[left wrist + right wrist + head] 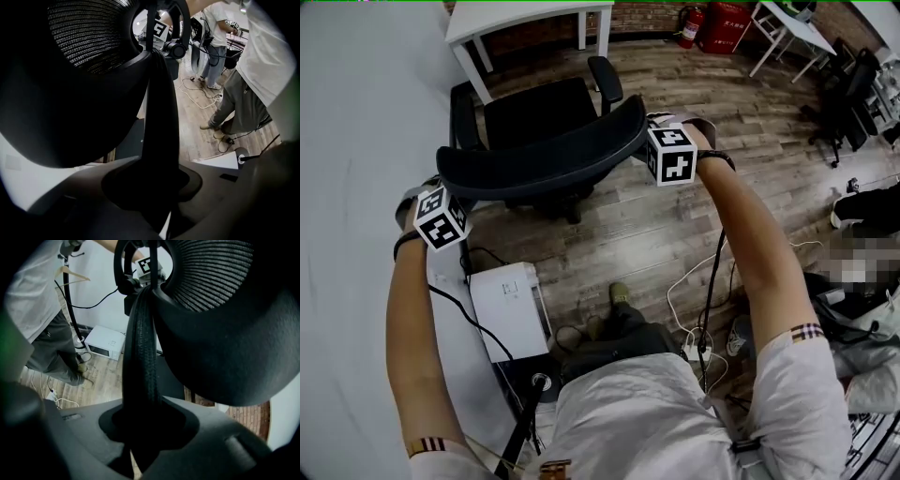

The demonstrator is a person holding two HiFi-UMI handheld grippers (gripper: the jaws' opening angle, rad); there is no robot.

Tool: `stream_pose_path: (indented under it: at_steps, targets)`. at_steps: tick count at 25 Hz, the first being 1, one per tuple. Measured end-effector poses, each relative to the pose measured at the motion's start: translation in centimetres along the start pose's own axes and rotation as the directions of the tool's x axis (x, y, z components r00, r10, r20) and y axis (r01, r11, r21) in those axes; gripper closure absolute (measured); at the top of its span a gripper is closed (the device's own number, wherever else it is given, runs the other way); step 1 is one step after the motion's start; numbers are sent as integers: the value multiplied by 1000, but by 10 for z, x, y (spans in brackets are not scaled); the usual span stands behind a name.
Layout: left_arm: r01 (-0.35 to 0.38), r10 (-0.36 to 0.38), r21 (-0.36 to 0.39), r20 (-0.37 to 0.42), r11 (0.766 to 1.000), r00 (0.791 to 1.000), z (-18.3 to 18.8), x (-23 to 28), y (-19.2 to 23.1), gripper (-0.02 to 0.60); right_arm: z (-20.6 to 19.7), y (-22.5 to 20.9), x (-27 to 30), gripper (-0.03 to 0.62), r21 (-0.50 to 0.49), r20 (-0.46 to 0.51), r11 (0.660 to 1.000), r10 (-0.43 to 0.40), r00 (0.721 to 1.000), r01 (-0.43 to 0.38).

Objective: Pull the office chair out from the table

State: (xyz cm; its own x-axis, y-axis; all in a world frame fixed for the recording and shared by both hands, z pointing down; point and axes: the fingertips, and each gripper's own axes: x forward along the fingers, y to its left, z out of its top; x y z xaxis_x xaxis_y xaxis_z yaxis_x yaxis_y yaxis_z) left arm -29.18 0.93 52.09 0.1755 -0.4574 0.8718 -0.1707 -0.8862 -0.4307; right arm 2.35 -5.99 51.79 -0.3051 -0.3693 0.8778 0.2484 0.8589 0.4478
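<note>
I've got wood-plank floor [675, 234] filling most of the head view, grey-brown and grainy, with the white table [525, 17] flat and smooth at the far edge. The office chair [534, 117] stands on the planks just in front of that table, seat toward it. It has a black padded seat, looped armrests, and a curved backrest [544, 159] nearest me. That backrest is fine ribbed mesh inside a smooth, rounded rim. My left gripper [157, 183] pinches the rim's left end, pads tight on the thin black edge. My right gripper [145, 427] clamps the right end the same way — there the edge looks woven. Each carries a black-and-white marker cube [672, 155].
</note>
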Motion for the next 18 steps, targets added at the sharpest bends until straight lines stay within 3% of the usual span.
stream_pose_path:
  at_steps: [9,14,18]
  targets:
    - [14,-14,-21,-24,1000,1000,-4,-10,-27,480,4,24,-13,491,1,1,1000,-3,1000,3]
    - [-17,17,15,-22,1000,1000,3,-21,-33,480,9,36,-18,493,-9,5,1000,-3,1000,3]
    - [-29,29,-1,-20,1000,999,3,-26,-34,470,12,38,-22,490,-6,7,1000,-3,1000,3]
